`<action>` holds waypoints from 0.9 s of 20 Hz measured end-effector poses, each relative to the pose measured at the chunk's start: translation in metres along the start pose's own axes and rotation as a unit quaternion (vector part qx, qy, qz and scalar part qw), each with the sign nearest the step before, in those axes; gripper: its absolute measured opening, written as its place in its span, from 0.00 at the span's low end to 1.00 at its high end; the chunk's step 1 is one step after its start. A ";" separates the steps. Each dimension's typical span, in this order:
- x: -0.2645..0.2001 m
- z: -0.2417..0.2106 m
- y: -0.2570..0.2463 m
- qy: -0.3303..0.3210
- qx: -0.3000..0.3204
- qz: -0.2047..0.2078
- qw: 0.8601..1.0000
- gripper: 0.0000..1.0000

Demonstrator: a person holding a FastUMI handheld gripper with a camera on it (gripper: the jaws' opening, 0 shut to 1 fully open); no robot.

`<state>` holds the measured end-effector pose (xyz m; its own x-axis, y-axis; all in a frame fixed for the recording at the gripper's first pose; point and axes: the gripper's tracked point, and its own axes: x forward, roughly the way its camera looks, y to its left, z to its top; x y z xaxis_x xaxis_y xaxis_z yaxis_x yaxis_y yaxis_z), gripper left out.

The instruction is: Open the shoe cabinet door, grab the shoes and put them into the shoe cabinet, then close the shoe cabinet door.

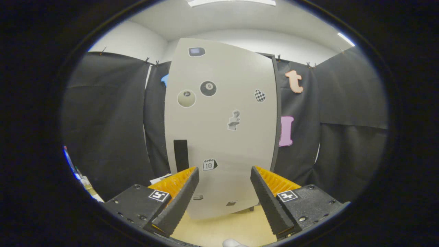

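Gripper view is showing the tongs [224, 192] standing spread, gripping nothing, facing the shoe cabinet door [223, 130], lying shut: fitting either opening or just closed.

Your one camera rides on the gripper [224, 171] and looks forward along its two fingers, which stand apart with nothing between them. It faces the shoe cabinet door [223, 120] almost square-on, from a low height just above the pale floor [223, 230]. You are near the door: it rises from just beyond the fingertips up towards the ceiling. The black strip handle [180, 155] on that door sits just above the left finger's tip.
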<state>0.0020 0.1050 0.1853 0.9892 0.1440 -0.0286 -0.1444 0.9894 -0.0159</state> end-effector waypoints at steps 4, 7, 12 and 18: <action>-0.016 0.031 -0.015 -0.017 -0.001 -0.018 1.000 0.99; -0.031 0.051 -0.021 -0.025 -0.005 -0.025 0.999 0.99; -0.058 0.079 -0.033 -0.043 -0.005 -0.043 0.998 0.99; -0.072 0.084 -0.043 -0.039 -0.006 -0.050 0.998 0.99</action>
<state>-0.0610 0.0542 0.2718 0.9976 0.0454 0.0519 -0.0440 0.9987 -0.0275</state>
